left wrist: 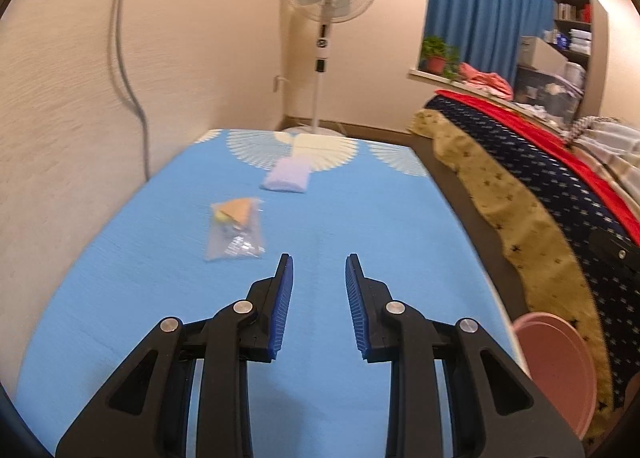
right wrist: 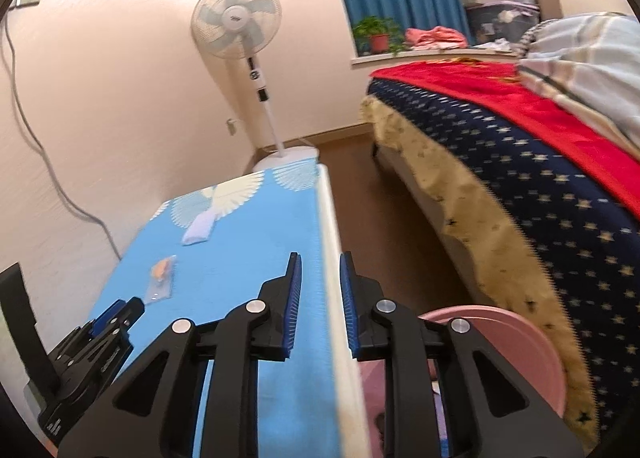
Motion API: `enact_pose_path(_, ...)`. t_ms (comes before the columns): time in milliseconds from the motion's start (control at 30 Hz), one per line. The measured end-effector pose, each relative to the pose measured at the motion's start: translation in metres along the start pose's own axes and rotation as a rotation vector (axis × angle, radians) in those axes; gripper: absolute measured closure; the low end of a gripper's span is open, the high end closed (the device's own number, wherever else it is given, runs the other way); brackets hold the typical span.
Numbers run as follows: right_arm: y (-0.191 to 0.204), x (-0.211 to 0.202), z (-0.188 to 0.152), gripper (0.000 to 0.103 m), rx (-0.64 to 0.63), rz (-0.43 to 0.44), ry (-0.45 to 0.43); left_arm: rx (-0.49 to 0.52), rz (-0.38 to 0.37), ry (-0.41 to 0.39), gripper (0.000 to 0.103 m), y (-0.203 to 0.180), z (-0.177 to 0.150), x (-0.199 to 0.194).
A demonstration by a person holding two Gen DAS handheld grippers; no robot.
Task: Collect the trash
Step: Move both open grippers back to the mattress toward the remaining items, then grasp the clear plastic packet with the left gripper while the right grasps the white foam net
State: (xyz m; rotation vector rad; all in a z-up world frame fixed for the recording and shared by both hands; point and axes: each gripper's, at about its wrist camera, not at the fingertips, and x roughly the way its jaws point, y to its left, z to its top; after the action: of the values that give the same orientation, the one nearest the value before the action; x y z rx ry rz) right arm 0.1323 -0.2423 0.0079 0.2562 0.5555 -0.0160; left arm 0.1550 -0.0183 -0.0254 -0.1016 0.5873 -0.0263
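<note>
A clear plastic wrapper (left wrist: pixel 235 229) with orange and yellow bits inside lies on the blue table (left wrist: pixel 160 298), just ahead and left of my open, empty left gripper (left wrist: pixel 319 258). A pale lilac packet (left wrist: pixel 286 175) lies farther back. Both also show in the right wrist view: the wrapper (right wrist: pixel 162 278) and the packet (right wrist: pixel 199 228). My right gripper (right wrist: pixel 319 256) is open and empty, hovering over the table's right edge (right wrist: pixel 332 258). A pink bin (right wrist: pixel 520 346) stands on the floor below it, right of the table. The left gripper (right wrist: pixel 116 310) shows at the lower left.
A standing fan (left wrist: pixel 326 18) is beyond the table's far end. A bed (right wrist: pixel 520 178) with navy starred and red covers runs along the right, with a strip of brown floor (right wrist: pixel 380 218) between it and the table. A wall with a cable (left wrist: pixel 128 58) is on the left.
</note>
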Motion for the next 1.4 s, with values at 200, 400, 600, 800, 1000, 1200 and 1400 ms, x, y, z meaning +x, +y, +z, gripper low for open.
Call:
enact_pose_path(200,0.027,0.042,0.003,0.084,-0.025,0.071,0.04,-0.051,0.088,0.019,0.076,0.031,0.016,0.038)
enact_pose_path(400,0.05,0.087,0.011,0.084,-0.057,0.125,0.073,-0.113,0.152,0.11,0.059,0.061,0.026,0.085)
enact_pose_path(600,0.076,0.132,0.023,0.083,-0.088,0.173,0.11,-0.113,0.138,0.18,0.049,0.063,0.027,0.112)
enact_pose_path(800,0.12,0.19,0.036,0.082,-0.158,0.244,0.18,-0.166,0.162,0.257,0.051,0.078,0.025,0.129)
enact_pose_path(1000,0.148,0.252,0.039,0.068,-0.163,0.266,0.27,-0.23,0.18,0.26,0.079,0.092,0.021,0.128)
enact_pose_path(1200,0.168,0.294,0.033,0.06,-0.171,0.25,0.339,-0.27,0.196,0.247,0.09,0.097,0.019,0.125)
enact_pose_path(1400,0.176,0.304,0.026,0.085,-0.197,0.249,0.369,-0.267,0.201,0.245,0.091,0.095,0.019,0.126)
